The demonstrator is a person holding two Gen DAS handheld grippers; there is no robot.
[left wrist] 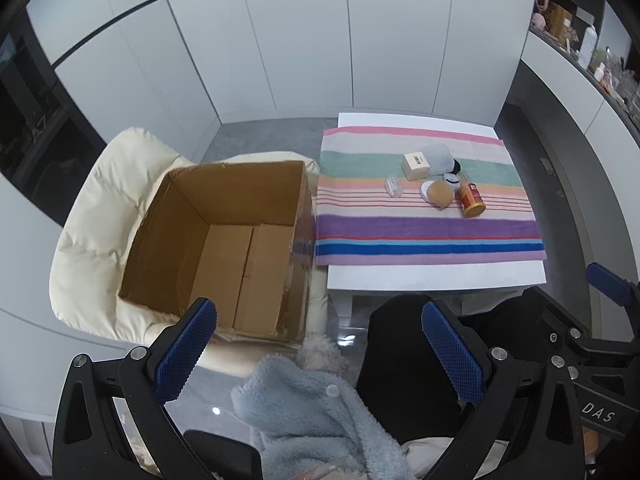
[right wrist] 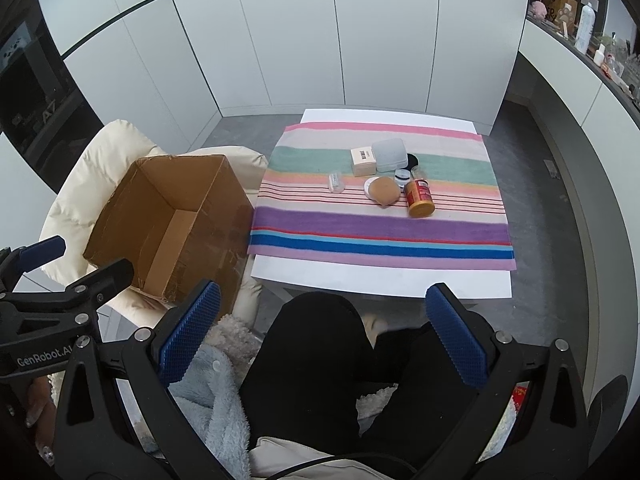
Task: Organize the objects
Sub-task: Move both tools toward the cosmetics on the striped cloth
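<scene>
Both grippers, left gripper (left wrist: 320,360) and right gripper (right wrist: 326,344), are spread wide and empty; the red-labelled jar with gold lid (right wrist: 419,199), lying on the striped towel (right wrist: 380,232), may roll away when touched.

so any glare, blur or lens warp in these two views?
Left wrist view: heavy fisheye bend in the cabinet panels, dark vignette corners, small glare spots on the glossy floor; cardboard box and striped towel sharp. Right wrist view: same barrel warp, even soft light, faint shadows under the items; red jar sharp, no motion blur.
</scene>
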